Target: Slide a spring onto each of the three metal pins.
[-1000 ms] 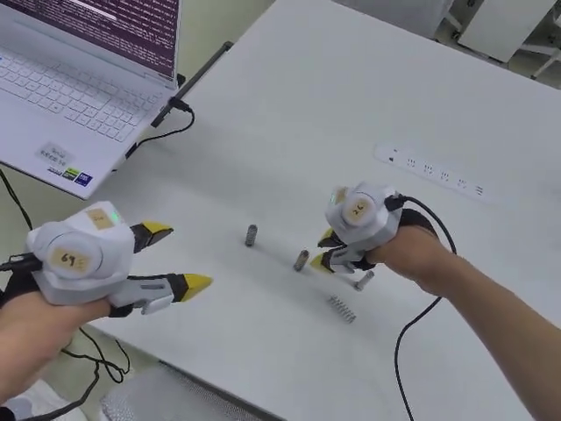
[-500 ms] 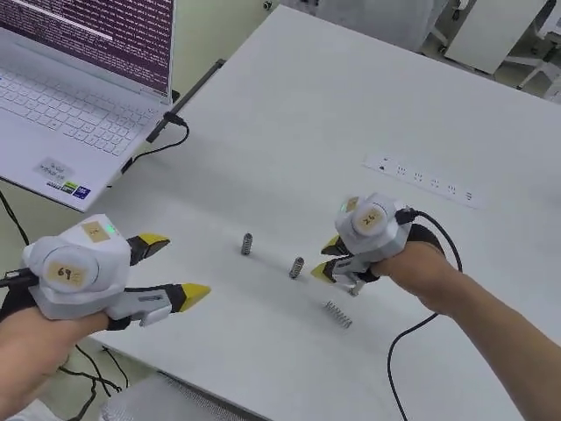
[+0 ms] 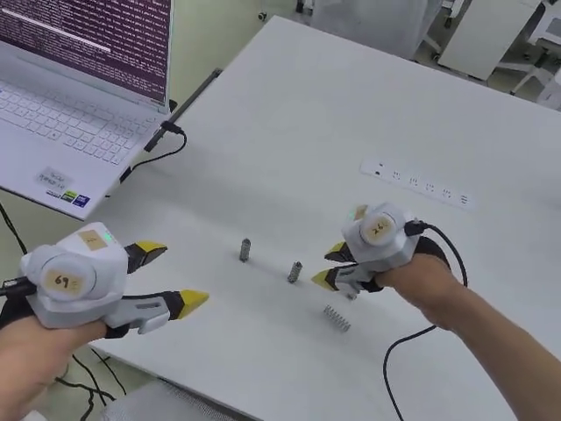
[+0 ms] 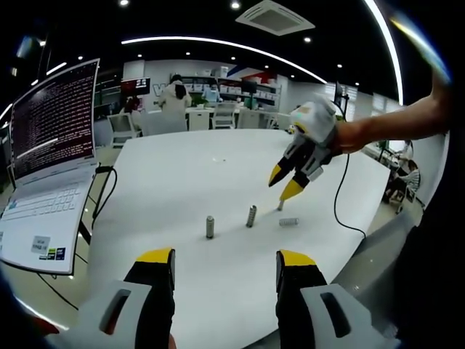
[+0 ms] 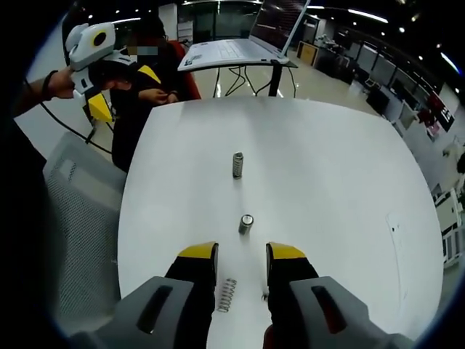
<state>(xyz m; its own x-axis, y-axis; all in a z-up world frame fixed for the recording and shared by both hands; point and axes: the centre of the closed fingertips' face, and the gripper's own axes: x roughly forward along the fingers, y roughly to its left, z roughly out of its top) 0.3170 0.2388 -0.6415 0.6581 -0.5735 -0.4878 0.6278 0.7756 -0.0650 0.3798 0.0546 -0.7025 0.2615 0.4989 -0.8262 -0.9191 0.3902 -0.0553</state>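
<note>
Left claw [image 3: 171,274]: nearest the person, at the near left edge of the counter [image 3: 289,132]. Jaws are wide apart and hold nothing. Judged parked there to leave the work area free for the other hand.
Loose spring [image 3: 336,318]: lies on its side on the counter, on the near side of the right claw and free of both claws. It is not on a pin.
Right claw [image 3: 331,267]: held low over the counter with its tips angled down toward the pins. Jaws are a little apart, and I see nothing clamped between them. In the right gripper view the spring lies just left of its own left jaw, so a pick-up looks close.
Third pin [image 4: 280,206]: small, just under the right claw's tips. I cannot tell whether it stands upright or lies flat.
Middle pin [image 3: 295,272]: upright, just beyond the right claw's tips.
Far pin [image 3: 245,250]: upright, beside the middle pin on the left claw's side. In the right gripper view its shank looks ribbed, which may be a spring already seated, but this is not certain at this size.
Step (judgement): at least one spring remains to be fitted, and the right claw is placed to take it.
Risk (judgement): the spring is light and round, so it may roll or flick away if pinched off-centre.
Power strip [image 3: 421,186]: flat on the counter, well beyond the pins.
Laptop [image 3: 79,114]: open at the far left, well apart from the work.
</note>
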